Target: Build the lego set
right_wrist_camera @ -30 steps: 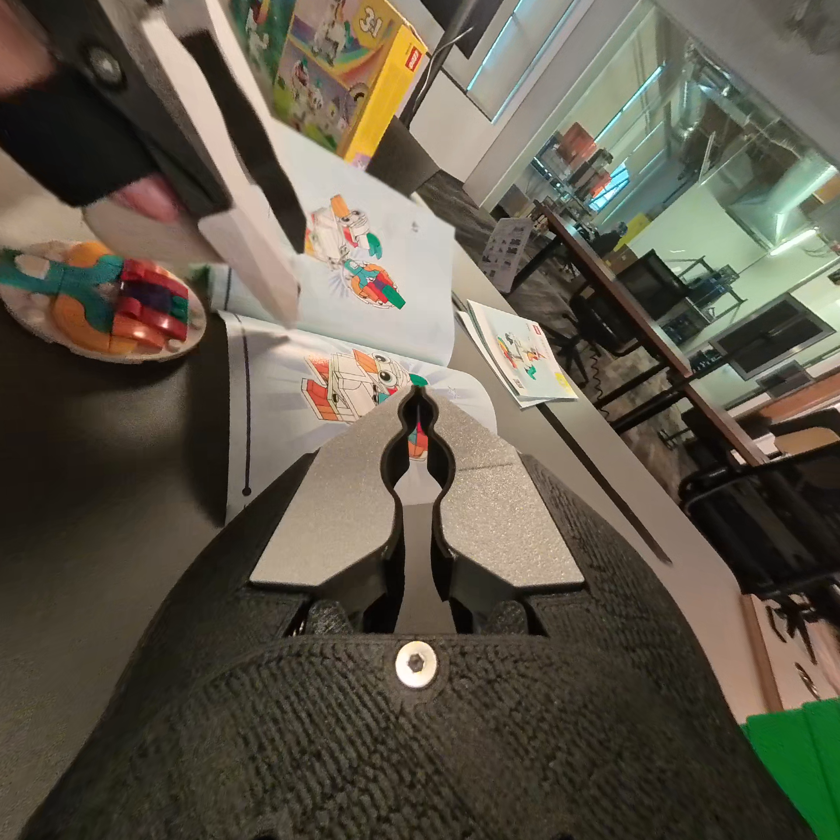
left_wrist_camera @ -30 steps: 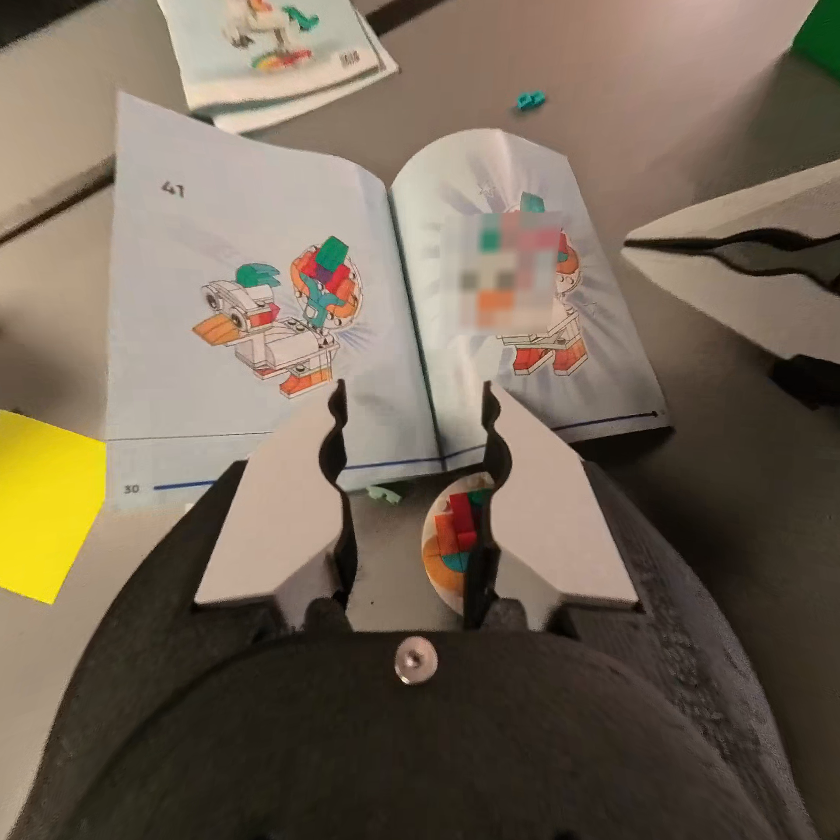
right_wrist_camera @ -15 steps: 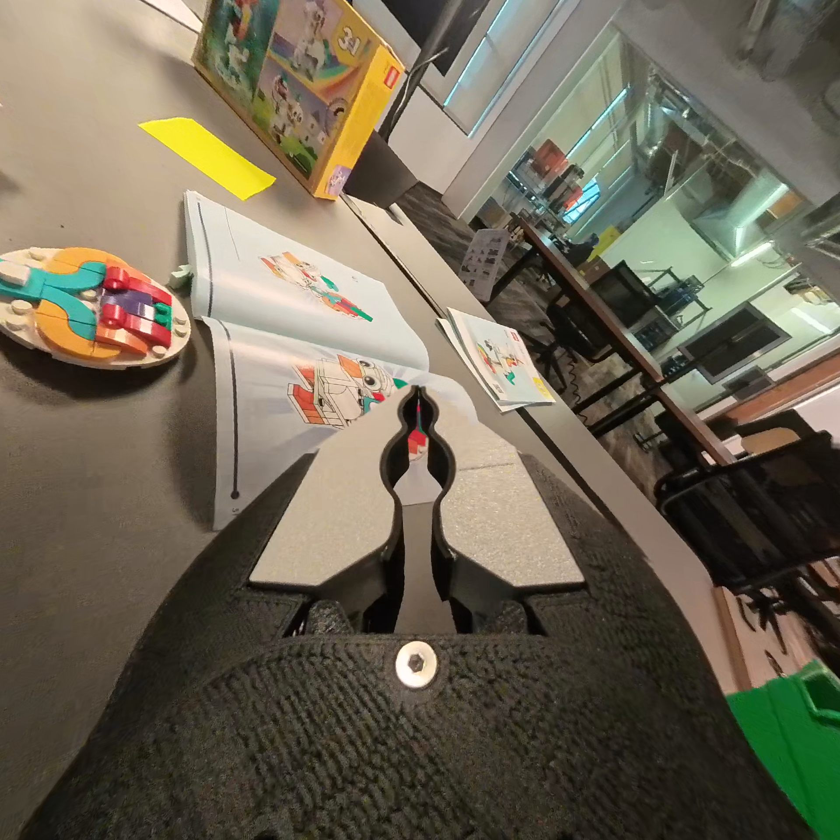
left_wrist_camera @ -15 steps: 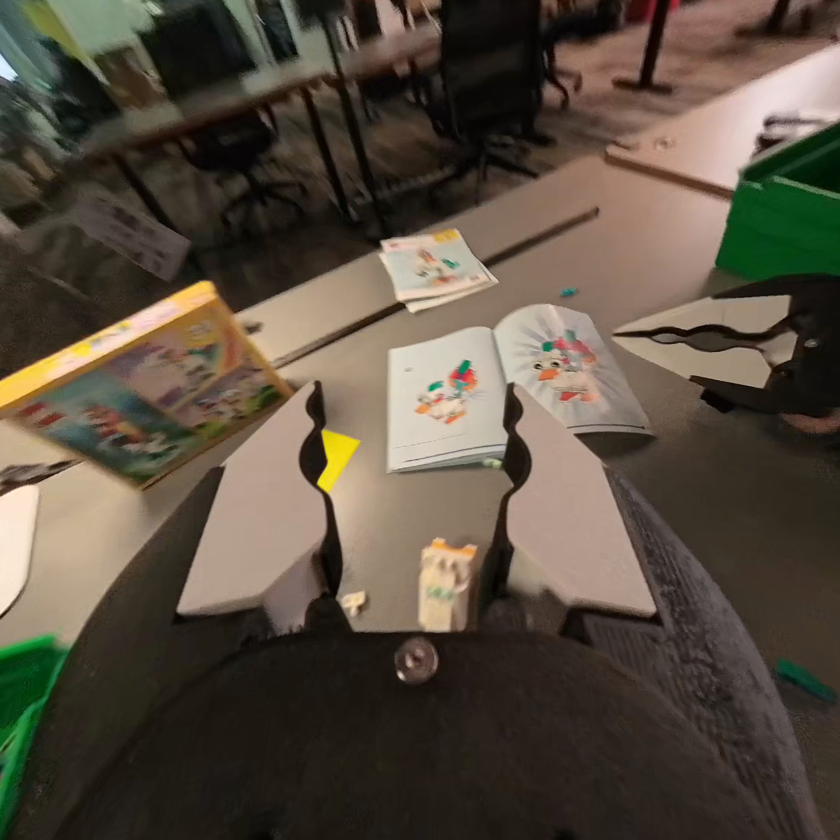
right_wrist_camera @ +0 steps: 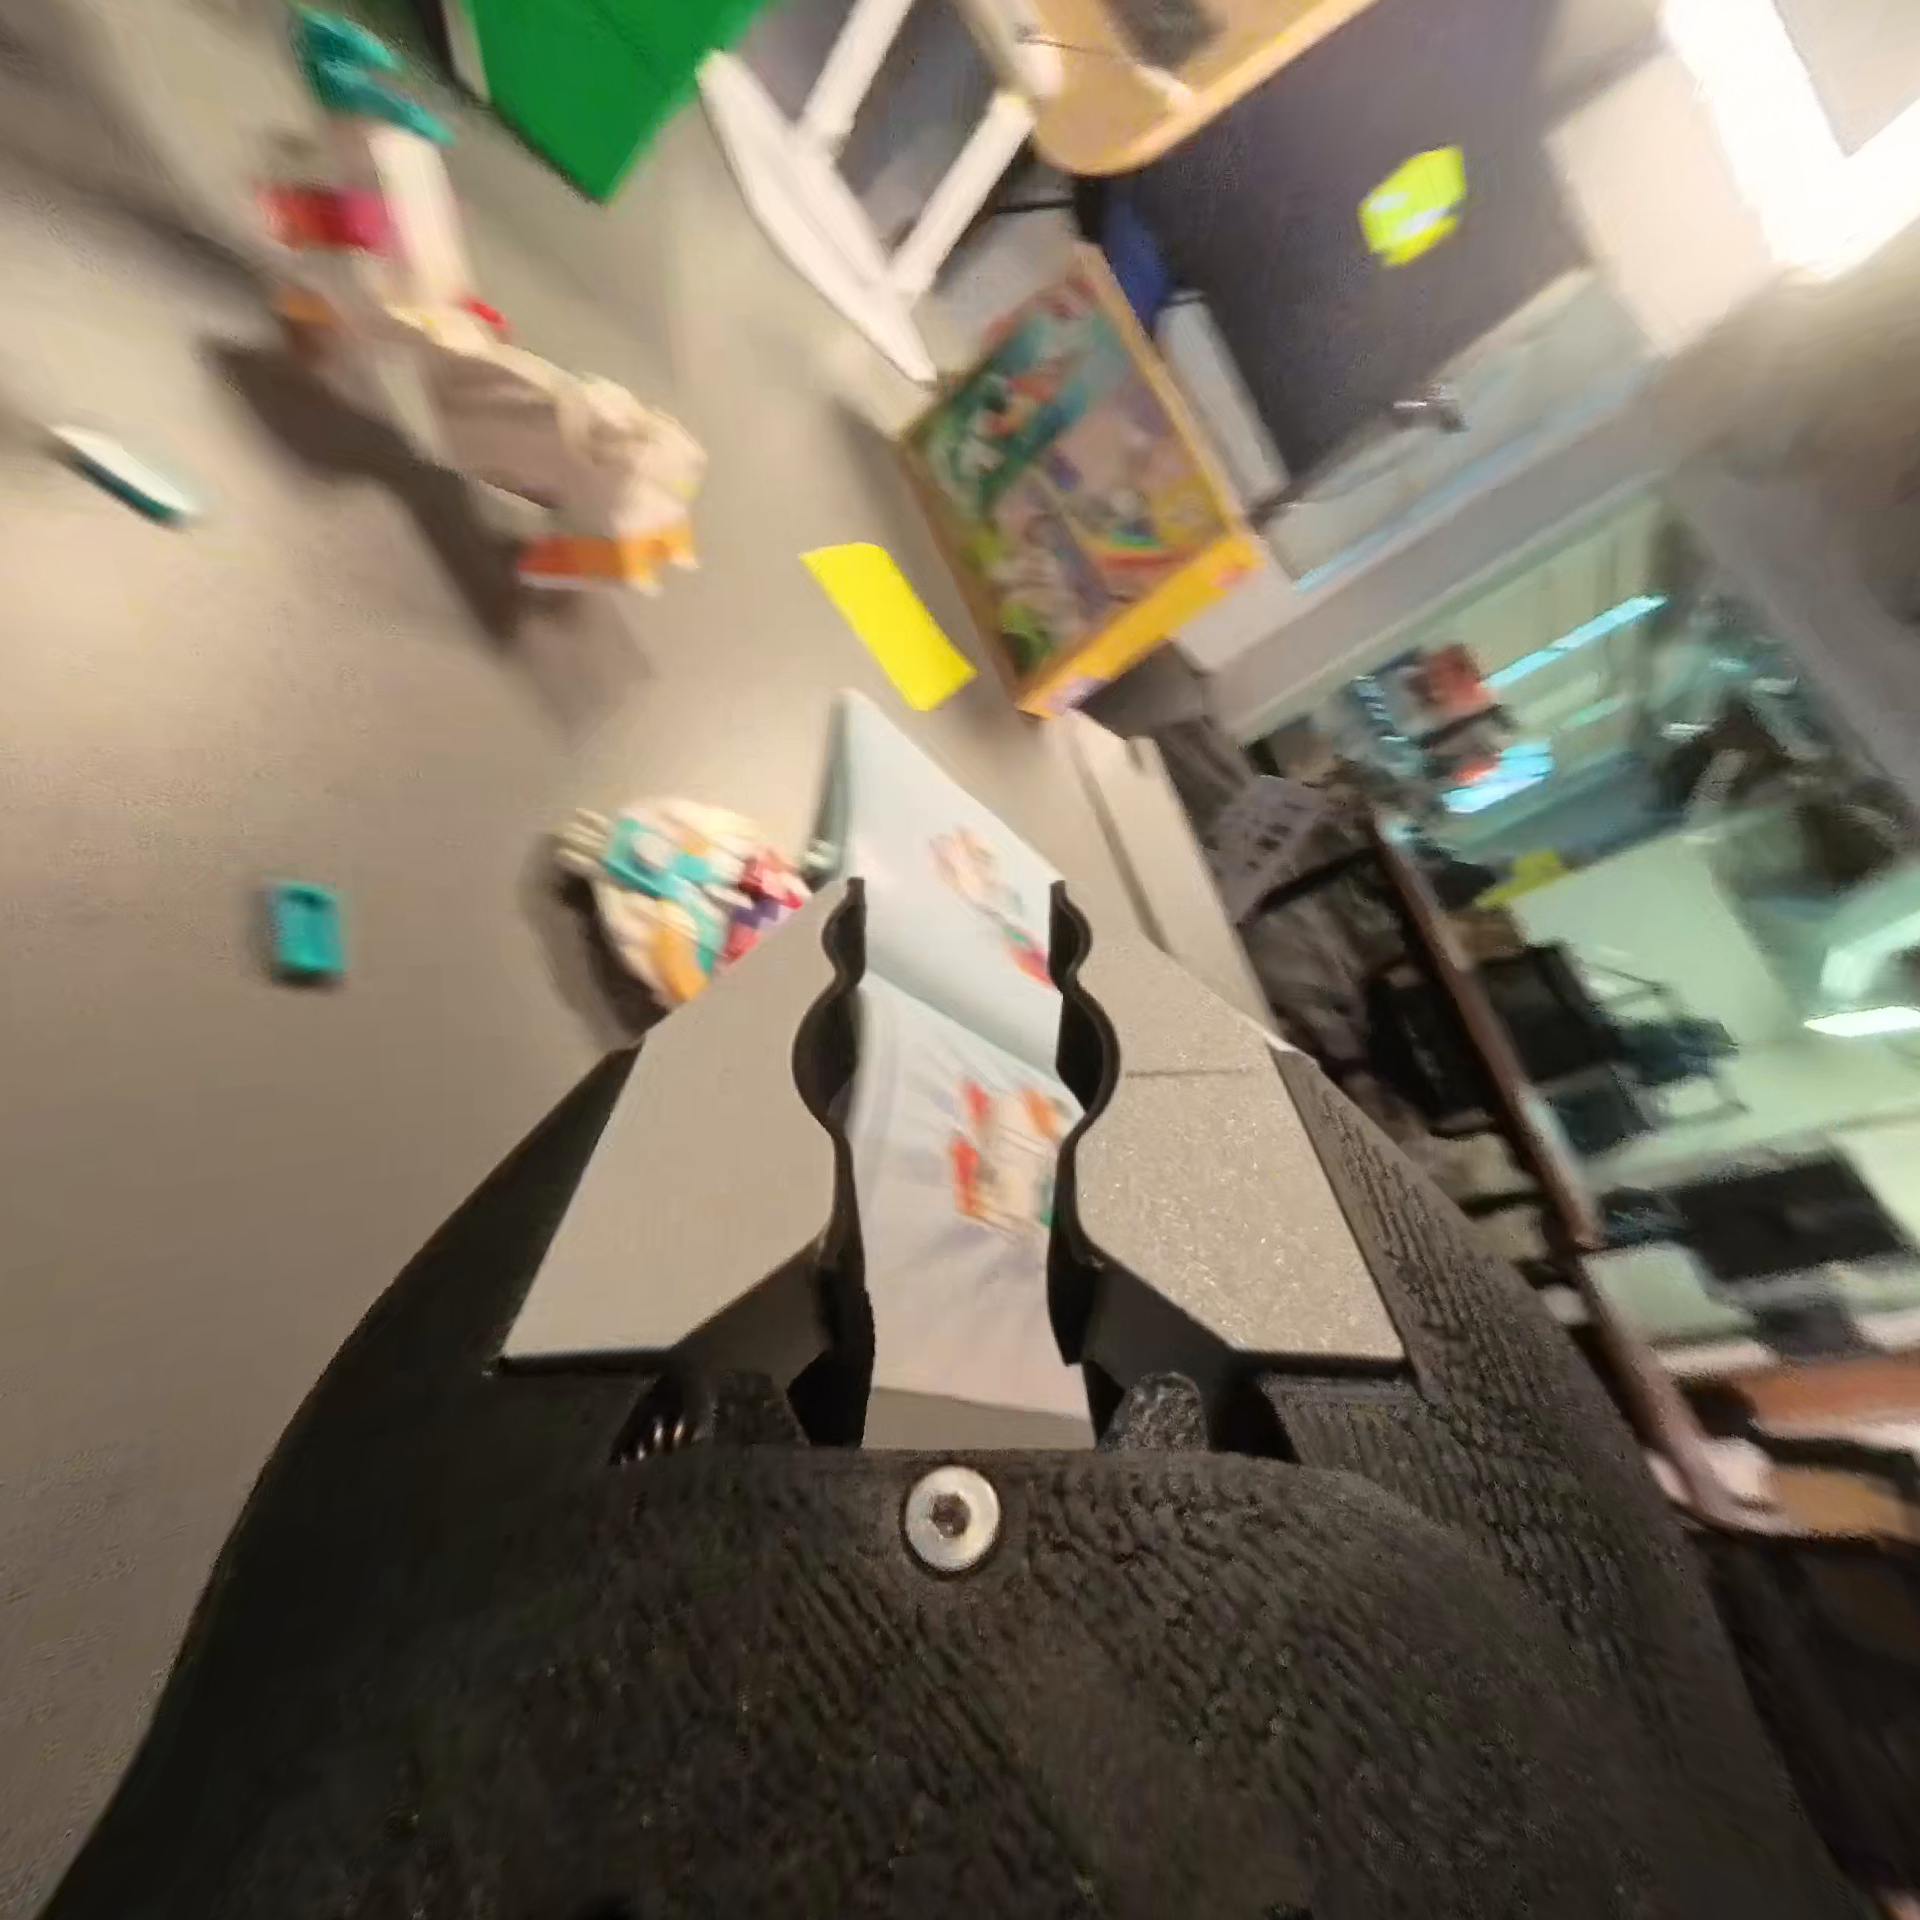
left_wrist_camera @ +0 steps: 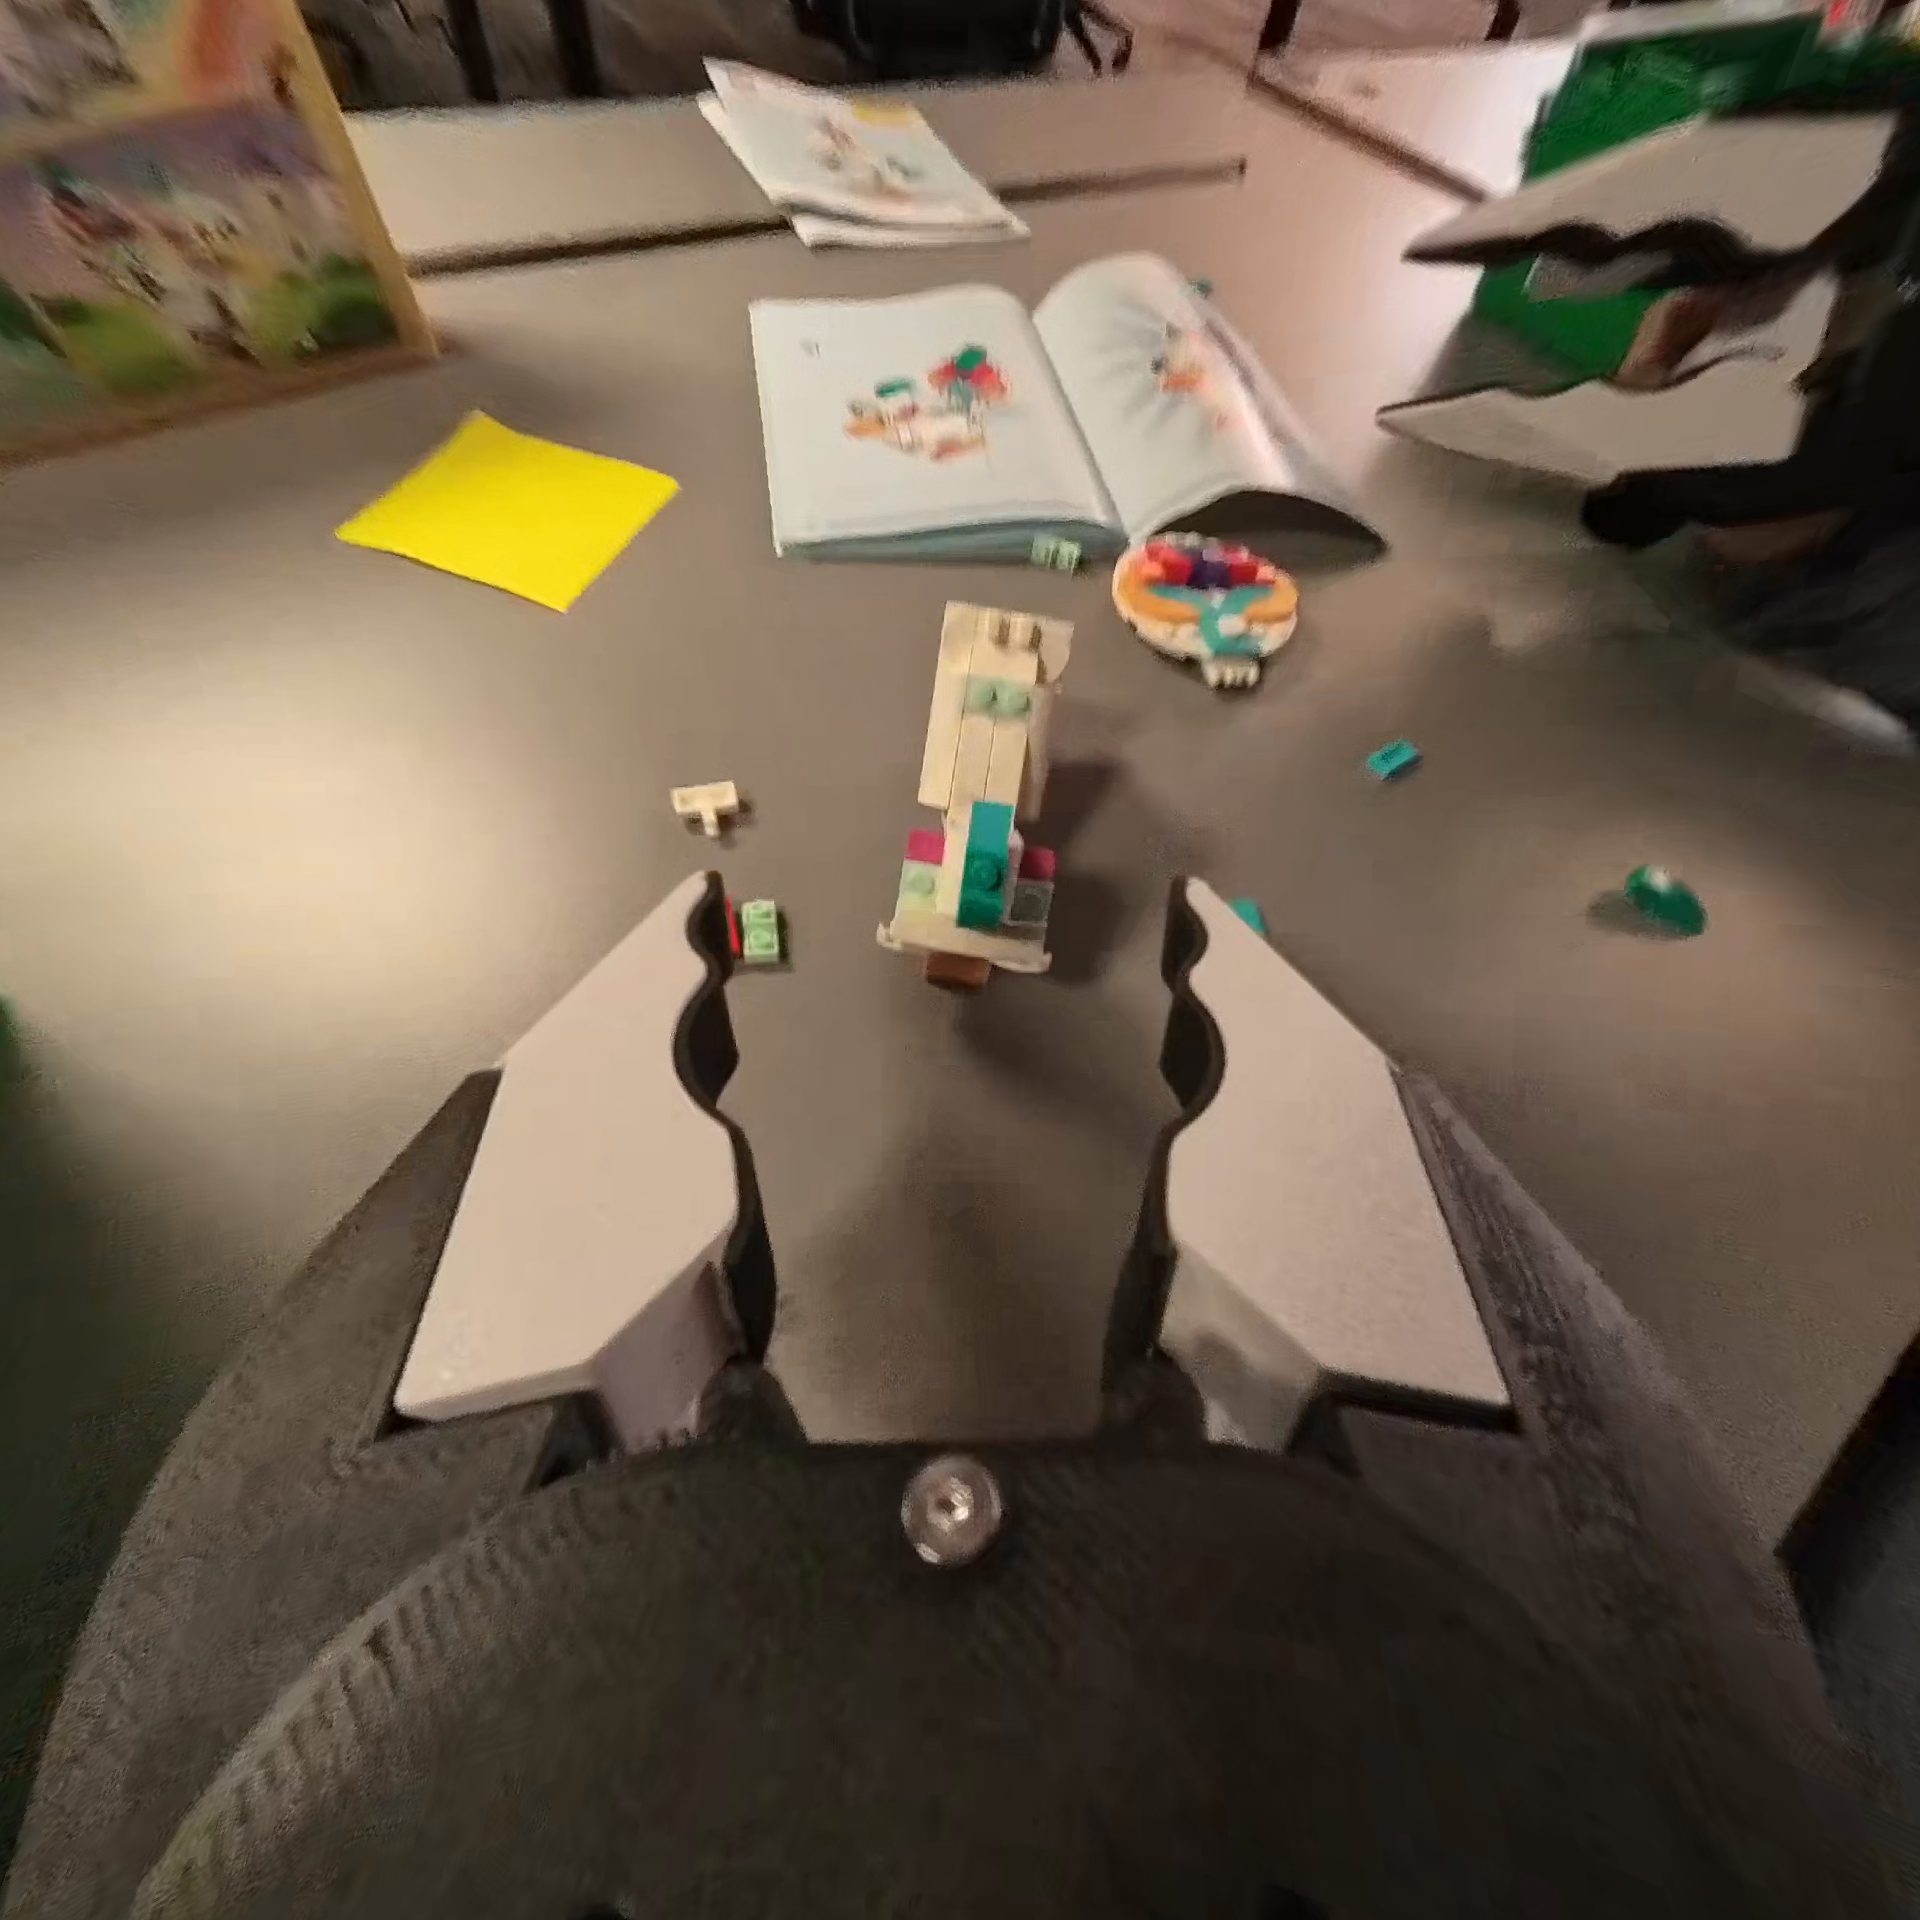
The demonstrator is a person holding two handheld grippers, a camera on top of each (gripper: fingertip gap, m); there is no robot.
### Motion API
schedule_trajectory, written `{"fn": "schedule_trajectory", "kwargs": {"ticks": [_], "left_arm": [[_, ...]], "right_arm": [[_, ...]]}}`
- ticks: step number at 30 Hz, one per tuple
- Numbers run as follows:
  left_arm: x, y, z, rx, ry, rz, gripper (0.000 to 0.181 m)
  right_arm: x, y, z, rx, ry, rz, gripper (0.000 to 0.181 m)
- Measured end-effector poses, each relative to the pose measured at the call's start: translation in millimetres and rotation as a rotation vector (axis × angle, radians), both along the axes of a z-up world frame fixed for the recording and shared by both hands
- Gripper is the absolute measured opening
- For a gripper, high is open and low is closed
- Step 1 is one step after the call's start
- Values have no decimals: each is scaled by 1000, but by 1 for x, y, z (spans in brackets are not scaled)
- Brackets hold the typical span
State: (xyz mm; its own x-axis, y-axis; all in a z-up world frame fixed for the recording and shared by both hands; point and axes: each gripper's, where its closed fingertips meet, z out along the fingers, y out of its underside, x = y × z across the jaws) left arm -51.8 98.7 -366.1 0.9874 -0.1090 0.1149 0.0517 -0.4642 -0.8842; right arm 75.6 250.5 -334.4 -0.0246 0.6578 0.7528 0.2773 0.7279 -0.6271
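Note:
A white lego bird body (left_wrist_camera: 982, 769) with teal, pink and green bricks stands on the dark table, just ahead of my left gripper (left_wrist_camera: 945, 902), which is open wide and empty. A round white disc (left_wrist_camera: 1205, 608) with orange, red and teal bricks lies beyond it, in front of the open instruction booklet (left_wrist_camera: 935, 416). My right gripper (right_wrist_camera: 956, 899) is open and empty, held in the air above the booklet (right_wrist_camera: 966, 1039). Its view is blurred but shows the disc (right_wrist_camera: 675, 904) and the bird body (right_wrist_camera: 499, 384). The right gripper also shows at the upper right of the left wrist view (left_wrist_camera: 1600, 332).
Loose pieces lie around: a white one (left_wrist_camera: 709, 805), a light green and red one (left_wrist_camera: 761, 928), teal ones (left_wrist_camera: 1392, 761) (right_wrist_camera: 303, 930), a dark green one (left_wrist_camera: 1652, 900). A yellow paper (left_wrist_camera: 509, 509), the set's box (left_wrist_camera: 177, 208), more booklets (left_wrist_camera: 862, 156), a green bin (right_wrist_camera: 592, 73). To reach the disc (right_wrist_camera: 675, 904) in a straight line is about 6 cm for my right fingers, about 15 cm for my left. The left camera catches it too, in the left wrist view (left_wrist_camera: 1246, 608).
My left gripper drew back from the disc, swung, and opened wider; it now faces the bird body. My right gripper went from shut to open and swung round.

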Motion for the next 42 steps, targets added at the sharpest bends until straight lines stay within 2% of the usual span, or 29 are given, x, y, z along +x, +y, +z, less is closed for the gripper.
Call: {"fn": "schedule_trajectory", "kwargs": {"ticks": [3,5,8,10,13,16,19,22,26,27,30,33,36,38,42], "left_arm": [[2,6,-24,-133,27,-28,78],[6,9,-36,-199,34,-67,77],[10,15,-39,-205,23,-110,72],[12,18,-39,-198,12,-132,65],[14,20,-40,-208,20,-169,50],[14,23,-34,-174,57,-193,36],[17,23,-30,-162,166,-264,36],[24,20,-28,-166,329,-377,35],[30,20,-20,-152,487,-460,35],[30,21,-18,-152,493,-469,35],[42,20,-6,-119,403,-513,35],[47,20,4,-86,338,-545,35],[50,21,5,-75,296,-581,36],[51,23,7,-60,279,-583,36],[53,29,10,-21,237,-576,39]], "right_arm": [[-20,-46,-11,-120,-119,100,52],[-34,-72,-14,-113,-156,142,57],[-52,-91,-21,-21,-245,151,59],[-60,-101,-28,-32,-324,173,59],[-70,-105,-27,-154,-380,216,59],[-80,-103,-15,-265,-365,271,61],[-87,-106,-11,-320,-393,343,65],[-85,-109,-23,-377,-518,366,60],[-77,-116,-39,-404,-607,392,53],[-77,-115,-40,-404,-598,385,51],[-73,-110,-39,-418,-578,373,29],[-68,-116,-43,-486,-563,394,39],[-66,-117,-46,-518,-546,386,33],[-66,-118,-49,-543,-549,374,41],[-67,-113,-54,-560,-558,329,31]]}}
